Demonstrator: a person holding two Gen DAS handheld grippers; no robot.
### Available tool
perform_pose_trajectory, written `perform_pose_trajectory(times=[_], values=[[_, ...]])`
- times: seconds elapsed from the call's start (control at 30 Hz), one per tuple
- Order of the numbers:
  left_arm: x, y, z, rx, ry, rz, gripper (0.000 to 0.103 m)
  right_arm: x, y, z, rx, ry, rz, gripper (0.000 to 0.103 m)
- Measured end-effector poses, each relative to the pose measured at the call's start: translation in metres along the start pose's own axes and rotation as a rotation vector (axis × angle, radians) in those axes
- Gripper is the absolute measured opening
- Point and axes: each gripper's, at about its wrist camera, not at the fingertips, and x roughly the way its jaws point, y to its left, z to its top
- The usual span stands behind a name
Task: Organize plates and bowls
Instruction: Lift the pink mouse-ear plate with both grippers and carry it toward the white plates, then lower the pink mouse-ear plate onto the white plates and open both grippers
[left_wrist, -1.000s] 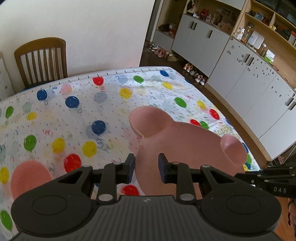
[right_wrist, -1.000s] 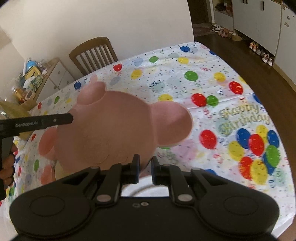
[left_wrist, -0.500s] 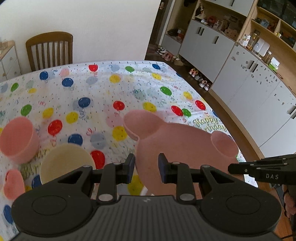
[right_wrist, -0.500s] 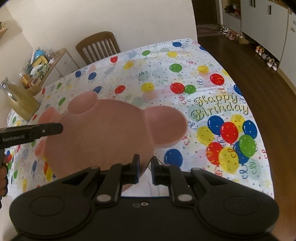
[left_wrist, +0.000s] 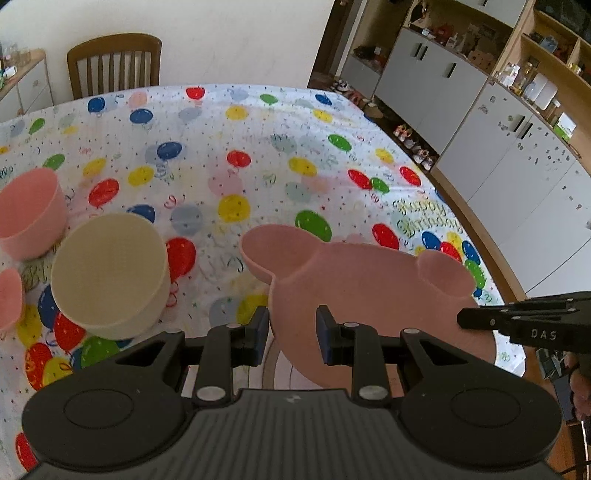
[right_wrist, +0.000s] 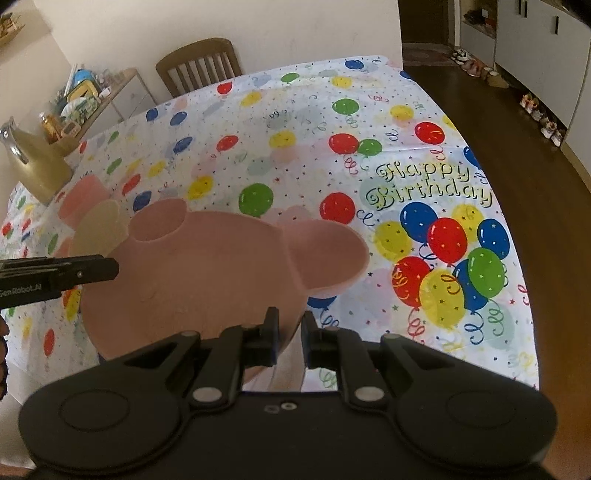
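Note:
A pink bear-shaped plate (left_wrist: 369, 288) with two round ears is held in the air over the near table edge. My left gripper (left_wrist: 291, 332) is shut on its near rim. My right gripper (right_wrist: 288, 336) is shut on the opposite rim of the plate (right_wrist: 207, 273). A cream bowl (left_wrist: 107, 269) sits on the table left of the plate, with a pink bowl (left_wrist: 29, 214) behind it and a small pink dish (left_wrist: 9, 299) at the far left edge. The right wrist view shows the cream bowl (right_wrist: 98, 225) and the pink bowl (right_wrist: 83, 199) beyond the plate.
The table carries a balloon-print birthday cloth (left_wrist: 258, 158). A wooden chair (left_wrist: 114, 62) stands at its far side. A gold jug (right_wrist: 37, 162) stands at the table's far left corner. White cabinets (left_wrist: 509, 155) line the right, with shoes on the floor.
Both grippers have carried the plate back and lower toward the near table edge. The cream and pink bowls now show larger and closer on the left.

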Motion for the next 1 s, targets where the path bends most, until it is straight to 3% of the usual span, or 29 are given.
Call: perform_pose_trajectory(times=[0.83,1.0], values=[[0.02,-0.001,-0.028,0.04,0.058,0.069,0.027,0.021,0.002,-0.022,-0.029,0.044,0.0,0.011],[0.022,0.0,-0.028,0.04,0.07,0.073,0.027,0.022,0.002,-0.023,-0.021,0.041,0.004,0.018]])
